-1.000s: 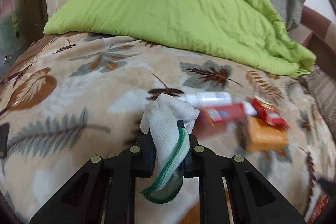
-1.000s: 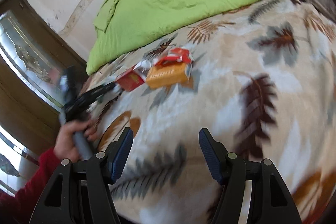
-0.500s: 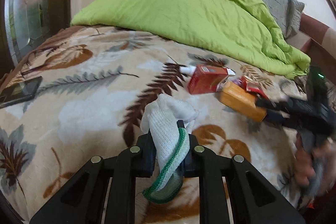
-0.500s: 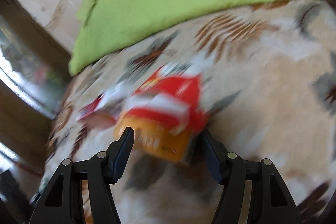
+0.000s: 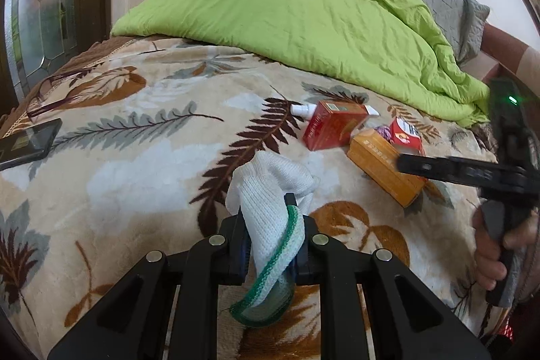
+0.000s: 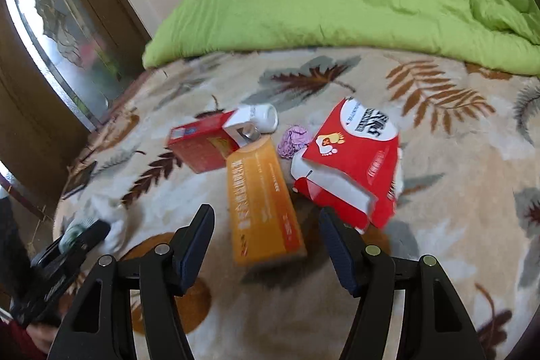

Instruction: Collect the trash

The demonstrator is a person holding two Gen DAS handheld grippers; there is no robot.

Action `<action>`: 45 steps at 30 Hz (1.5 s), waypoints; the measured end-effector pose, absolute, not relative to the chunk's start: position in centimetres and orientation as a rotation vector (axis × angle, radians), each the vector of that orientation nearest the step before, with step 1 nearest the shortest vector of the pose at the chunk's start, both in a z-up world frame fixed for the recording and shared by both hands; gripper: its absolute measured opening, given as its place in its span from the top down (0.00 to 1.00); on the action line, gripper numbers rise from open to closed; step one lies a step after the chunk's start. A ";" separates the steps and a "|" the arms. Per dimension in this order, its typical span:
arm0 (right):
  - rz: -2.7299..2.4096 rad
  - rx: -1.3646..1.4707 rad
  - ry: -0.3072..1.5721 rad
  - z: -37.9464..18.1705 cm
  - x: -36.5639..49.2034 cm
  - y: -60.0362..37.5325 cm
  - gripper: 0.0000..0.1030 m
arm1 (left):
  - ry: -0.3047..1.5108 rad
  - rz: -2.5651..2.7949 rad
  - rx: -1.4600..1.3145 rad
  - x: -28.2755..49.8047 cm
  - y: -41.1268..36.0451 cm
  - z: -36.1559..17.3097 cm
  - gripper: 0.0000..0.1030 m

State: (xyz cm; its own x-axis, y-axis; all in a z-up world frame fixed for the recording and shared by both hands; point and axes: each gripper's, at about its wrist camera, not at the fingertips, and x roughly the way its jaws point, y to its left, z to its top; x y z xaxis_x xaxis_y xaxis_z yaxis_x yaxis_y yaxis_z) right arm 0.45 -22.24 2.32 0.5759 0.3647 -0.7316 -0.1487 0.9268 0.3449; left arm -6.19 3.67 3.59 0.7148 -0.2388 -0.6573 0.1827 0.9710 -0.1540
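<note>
Left gripper [image 5: 270, 225] pinching white knit glove with green cuff [image 5: 270, 225]; right gripper [image 6: 266, 245] spread, straddling orange cardboard box [image 6: 261, 204] on leaf-print bed blanket [image 6: 438, 157], pads apart from it.

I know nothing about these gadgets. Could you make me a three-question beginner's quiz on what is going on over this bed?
1. True or false: the left gripper is shut on a white glove.
2. Which box lies between the open right gripper's fingers? A) orange box B) red box C) torn red packet
3. Fill in: the small crumpled scrap among the boxes is ____ in colour.

Key: 1 true. 2 A; the fingers do not touch it. 3 purple.
</note>
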 end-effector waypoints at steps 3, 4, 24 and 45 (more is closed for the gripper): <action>0.305 0.235 0.941 1.2 1.8 -20.4 0.34 | 0.739 -0.245 -0.066 -6.3 3.3 3.5 0.84; 0.269 0.206 0.952 0.8 2.0 -19.8 0.46 | 0.739 -0.250 -0.062 -6.3 3.2 3.5 0.84; 0.106 0.238 0.688 5.5 -15.3 -19.8 0.47 | 0.604 -0.308 0.112 -12.6 -0.6 5.5 0.84; 0.069 0.377 0.631 6.3 -20.6 -22.8 0.47 | 0.567 -0.284 0.147 -16.7 -0.8 5.6 0.84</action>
